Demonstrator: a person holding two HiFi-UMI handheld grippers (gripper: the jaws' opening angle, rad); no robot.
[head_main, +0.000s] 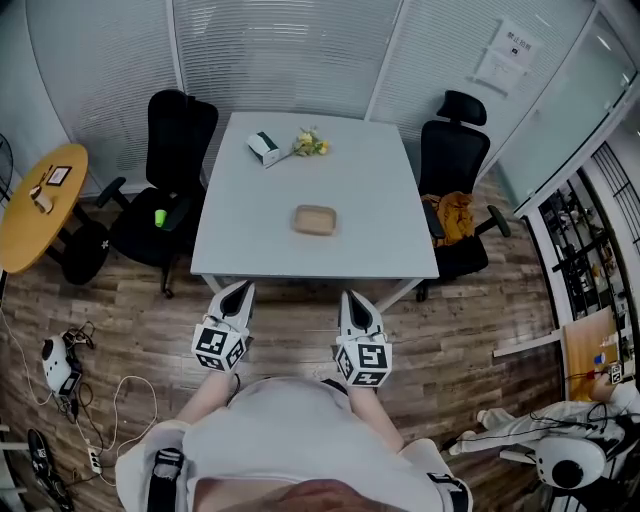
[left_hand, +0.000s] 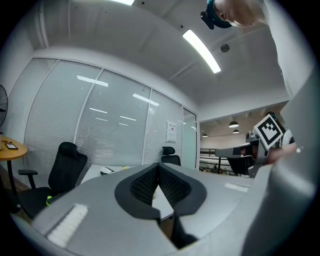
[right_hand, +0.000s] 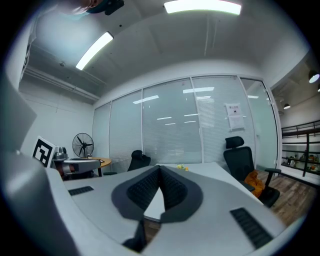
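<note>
Left gripper (head_main: 238, 290): jaws together, tips meeting, nothing between them. Its own view shows only the table's near edge past the tips.
Right gripper (head_main: 352, 297): the same, pads closed on each other, empty.
Hold: both sit low in front of the person (head_main: 290, 430), side by side and level, noses toward the table (head_main: 250, 230). They stop short of its near edge, over bare floor (head_main: 292, 312). With nothing to carry, closed jaws look like a plain resting grip.
Cubes (head_main: 218, 345): marker faces turned up toward the head camera, which fits the low, flat hold.
Dish (head_main: 315, 219): tan, shallow, looks empty. It lies flat near the table's middle, a little toward the near edge, roughly on the line between the two grippers and nearer to them than anything else on the table. It touches nothing else.
Box (head_main: 264, 147): white, by the far edge, left of centre.
Flowers (head_main: 310, 144): small yellow bunch lying just beside the box on its right. I cannot tell if they touch.
Left chair (head_main: 175, 140): black, off the far left corner, turned aside, with something small and green on the seat.
Right chair (head_main: 455, 150): black, along the right edge, with an orange bag (head_main: 455, 215) slumped on the seat.
Access: both chairs stand at the sides, so the person stands at the near edge with no chair between.
Round table (head_main: 30, 215): wooden, well off to the left, with small items on top.
Cables (head_main: 100, 400): loose on the floor at the person's left.
</note>
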